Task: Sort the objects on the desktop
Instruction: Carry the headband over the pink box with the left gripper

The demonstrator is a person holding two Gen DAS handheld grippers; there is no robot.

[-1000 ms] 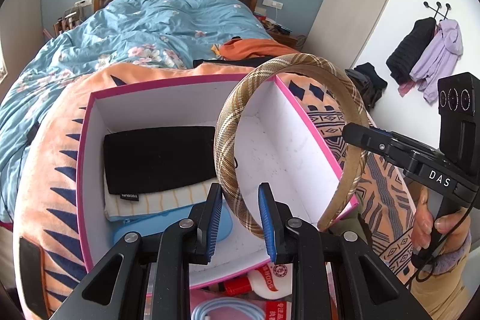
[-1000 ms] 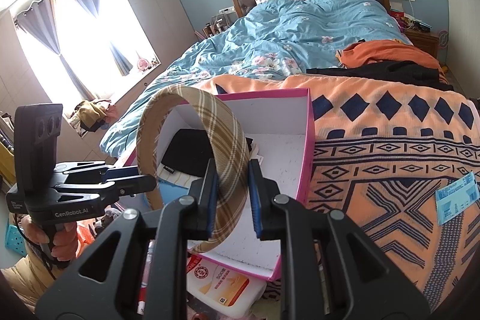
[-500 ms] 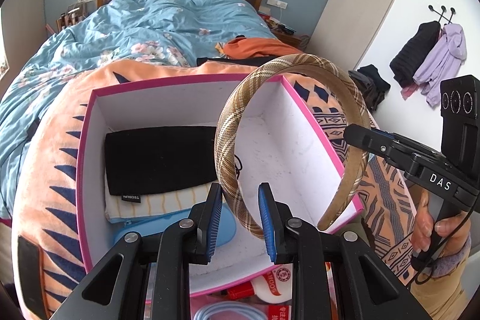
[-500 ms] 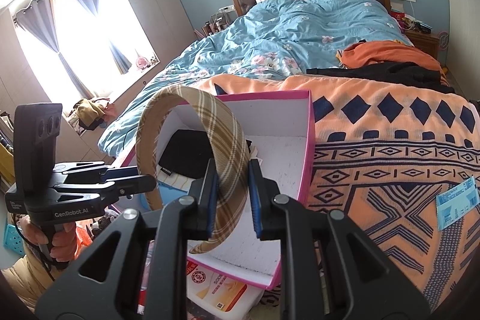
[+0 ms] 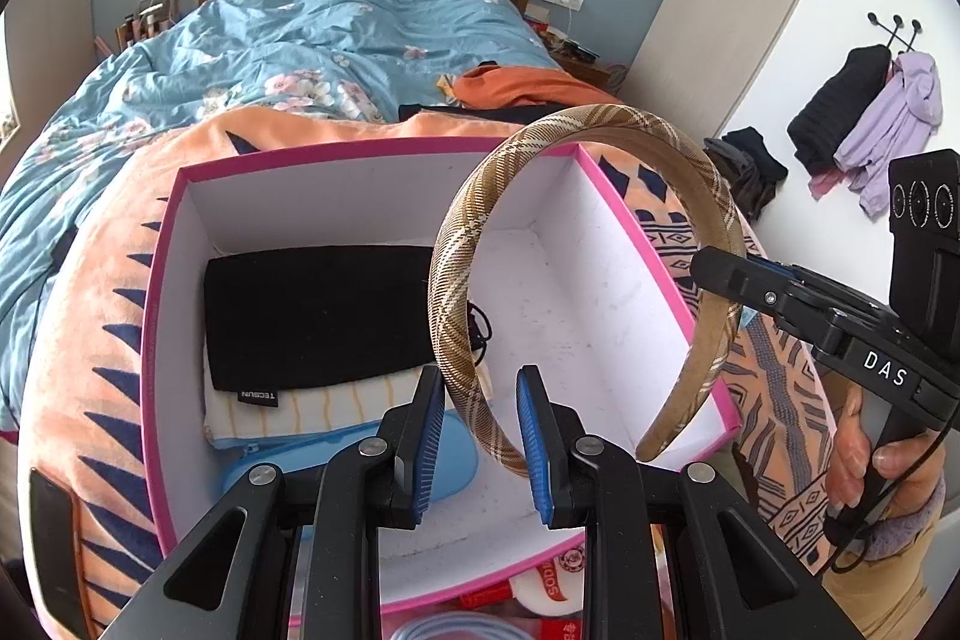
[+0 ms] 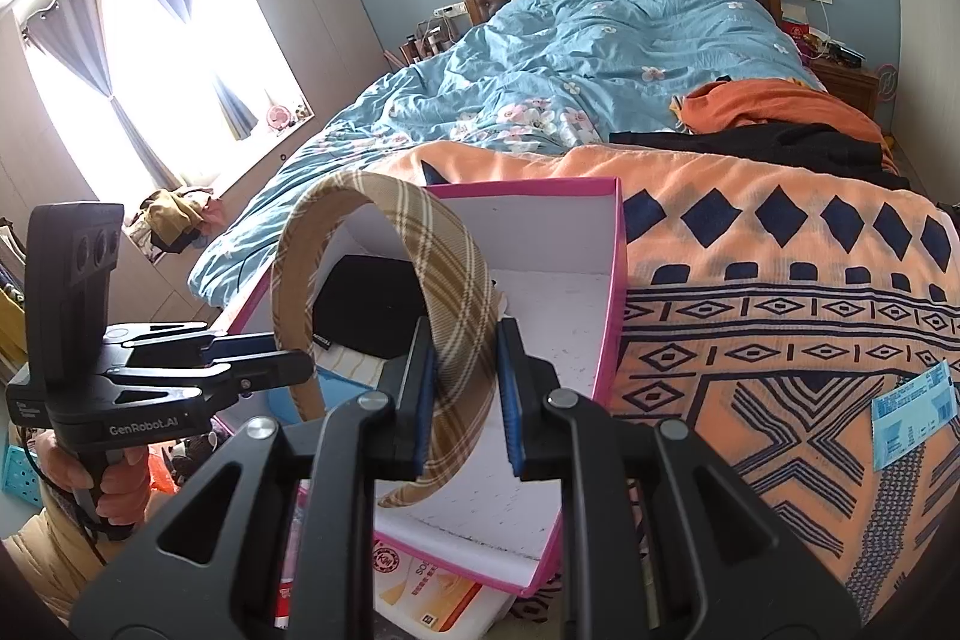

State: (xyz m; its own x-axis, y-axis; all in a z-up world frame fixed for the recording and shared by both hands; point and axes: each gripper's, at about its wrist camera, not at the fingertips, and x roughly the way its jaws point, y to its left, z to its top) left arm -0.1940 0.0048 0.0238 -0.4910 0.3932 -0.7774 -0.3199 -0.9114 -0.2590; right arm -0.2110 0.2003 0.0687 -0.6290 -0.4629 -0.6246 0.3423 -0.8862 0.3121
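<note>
Grippers share a plaid headband (image 5: 576,130) above the pink box (image 5: 654,244): left gripper (image 5: 480,436) and right gripper (image 6: 462,388) each pinch one end. Uneven release could spring it clear of the box.

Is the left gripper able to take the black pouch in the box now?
Probably not yet. The left gripper is shut on one end of the headband, as the right gripper is on the other. The pouch lies uncovered in the box.
</note>
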